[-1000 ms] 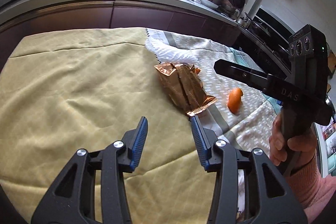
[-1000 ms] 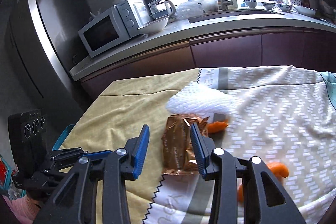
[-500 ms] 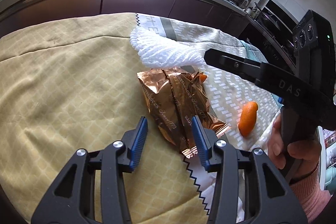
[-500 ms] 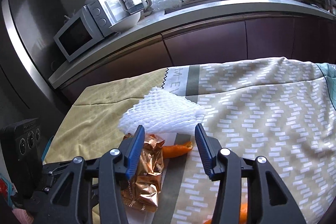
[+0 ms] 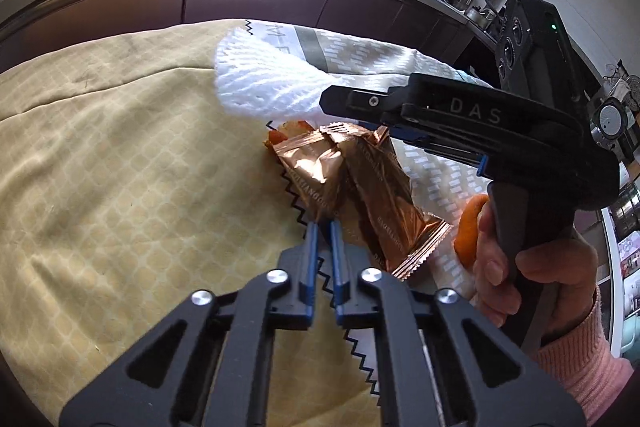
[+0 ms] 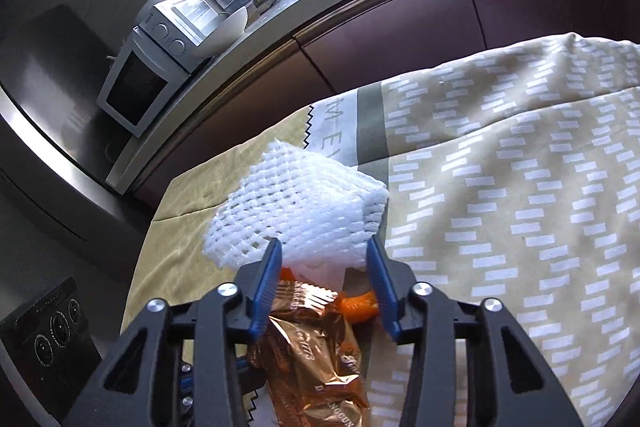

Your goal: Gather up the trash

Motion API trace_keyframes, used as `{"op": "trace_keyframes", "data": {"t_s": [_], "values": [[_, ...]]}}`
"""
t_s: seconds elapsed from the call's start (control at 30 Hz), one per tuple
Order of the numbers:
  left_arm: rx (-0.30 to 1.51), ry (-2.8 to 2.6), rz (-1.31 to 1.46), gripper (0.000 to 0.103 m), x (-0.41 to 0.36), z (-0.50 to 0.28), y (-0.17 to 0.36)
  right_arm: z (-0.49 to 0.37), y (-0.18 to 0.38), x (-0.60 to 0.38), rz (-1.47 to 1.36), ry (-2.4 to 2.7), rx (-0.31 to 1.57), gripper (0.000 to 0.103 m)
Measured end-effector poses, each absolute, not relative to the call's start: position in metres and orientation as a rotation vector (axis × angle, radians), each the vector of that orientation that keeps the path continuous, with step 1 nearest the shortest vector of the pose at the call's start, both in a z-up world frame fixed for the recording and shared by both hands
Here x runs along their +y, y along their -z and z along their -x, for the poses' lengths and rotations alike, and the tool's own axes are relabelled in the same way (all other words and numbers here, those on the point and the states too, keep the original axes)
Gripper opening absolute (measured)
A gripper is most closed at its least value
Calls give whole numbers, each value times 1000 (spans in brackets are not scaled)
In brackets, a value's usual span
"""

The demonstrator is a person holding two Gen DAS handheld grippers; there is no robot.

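The copper foil wrapper (image 5: 356, 187) is lying on the table where the yellow cloth (image 5: 140, 167) meets the patterned cloth (image 6: 520, 187), and its near edge is being pinched by the left gripper (image 5: 323, 227), whose jaws have just closed on the foil. The white foam net (image 6: 304, 215) is resting just beyond the wrapper, touching its far end. The right gripper (image 6: 324, 251) is being held over the net's near edge; its jaws have just been narrowing but are standing apart, with the foam between them. Whether the blue pads (image 6: 272, 267) are pressing the net cannot be told. Orange peel (image 6: 356, 305) is lying beside the wrapper, partly hidden.
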State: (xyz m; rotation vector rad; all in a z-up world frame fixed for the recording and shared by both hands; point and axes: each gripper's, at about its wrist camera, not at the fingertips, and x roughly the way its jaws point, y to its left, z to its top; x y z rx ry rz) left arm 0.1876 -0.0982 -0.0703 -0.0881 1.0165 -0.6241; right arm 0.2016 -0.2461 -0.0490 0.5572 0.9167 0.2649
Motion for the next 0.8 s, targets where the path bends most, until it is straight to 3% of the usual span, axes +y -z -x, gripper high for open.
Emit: {"op": "trace_keyframes", "data": {"t_s": [0.07, 0.53, 0.57, 0.63, 0.67, 0.8], "values": [[1009, 622, 83, 2, -97, -186, 70, -200, 48, -246, -560, -272, 910, 11], [957, 673, 110, 2, -88, -172, 57, -172, 33, -254, -570, -319, 843, 5], [960, 676, 118, 4, -85, -172, 57, -169, 34, -254, -574, -331, 845, 5], [964, 668, 119, 25, -84, -173, 59, -163, 35, -254, -594, -354, 845, 6], [969, 657, 116, 28, -83, -174, 61, -160, 34, -254, -599, -362, 839, 6], [995, 701, 165, 31, -78, -174, 67, -154, 29, -253, -627, -398, 814, 6]]}}
